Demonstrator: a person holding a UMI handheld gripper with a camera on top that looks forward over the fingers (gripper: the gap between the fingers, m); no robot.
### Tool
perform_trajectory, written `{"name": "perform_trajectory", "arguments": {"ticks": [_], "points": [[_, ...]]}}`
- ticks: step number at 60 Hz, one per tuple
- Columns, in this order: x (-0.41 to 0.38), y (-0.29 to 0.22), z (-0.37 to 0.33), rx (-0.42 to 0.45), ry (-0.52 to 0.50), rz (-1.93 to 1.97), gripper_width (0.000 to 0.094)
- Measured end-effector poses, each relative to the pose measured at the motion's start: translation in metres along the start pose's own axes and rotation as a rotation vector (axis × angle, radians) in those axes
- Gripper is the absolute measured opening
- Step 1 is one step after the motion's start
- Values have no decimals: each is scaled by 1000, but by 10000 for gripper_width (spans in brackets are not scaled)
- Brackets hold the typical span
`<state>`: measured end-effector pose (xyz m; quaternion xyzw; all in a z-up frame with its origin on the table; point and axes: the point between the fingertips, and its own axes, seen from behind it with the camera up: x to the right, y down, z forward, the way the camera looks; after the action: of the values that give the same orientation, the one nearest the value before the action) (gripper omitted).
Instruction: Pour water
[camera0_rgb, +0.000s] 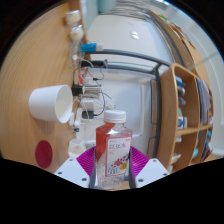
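A clear plastic bottle (113, 150) with a white cap, red liquid and a red-and-white label stands upright between my gripper's fingers. My gripper (112, 163) is shut on the bottle, the magenta pads (87, 160) pressing its two sides. A white paper cup (51, 103) lies tilted on its side, mouth toward me, on the wooden table (30, 70) ahead and to the left of the bottle.
A red round coaster (43, 153) lies on the table left of the fingers. Cables and small electronics (92, 85) sit beyond the cup. A wooden shelf unit (185, 115) with bottles stands to the right. More cups stand far back on the table.
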<state>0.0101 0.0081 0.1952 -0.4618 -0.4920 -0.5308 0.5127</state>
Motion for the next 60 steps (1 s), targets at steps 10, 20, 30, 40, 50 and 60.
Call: {"name": "perform_trajectory", "arguments": {"ticks": [10,20,30,40,50,60], "points": [[-7,26,-6,-59,-26,480,468],[-41,32,-6,-113,-157,1103,468],[-76,32,-4,-110,-249,1545,466],[-83,31,2,-87,-215,1556,469],[-91,33,3,-101,-202,1559,476],[-89,33,2,-87,-187,1559,564]]}}
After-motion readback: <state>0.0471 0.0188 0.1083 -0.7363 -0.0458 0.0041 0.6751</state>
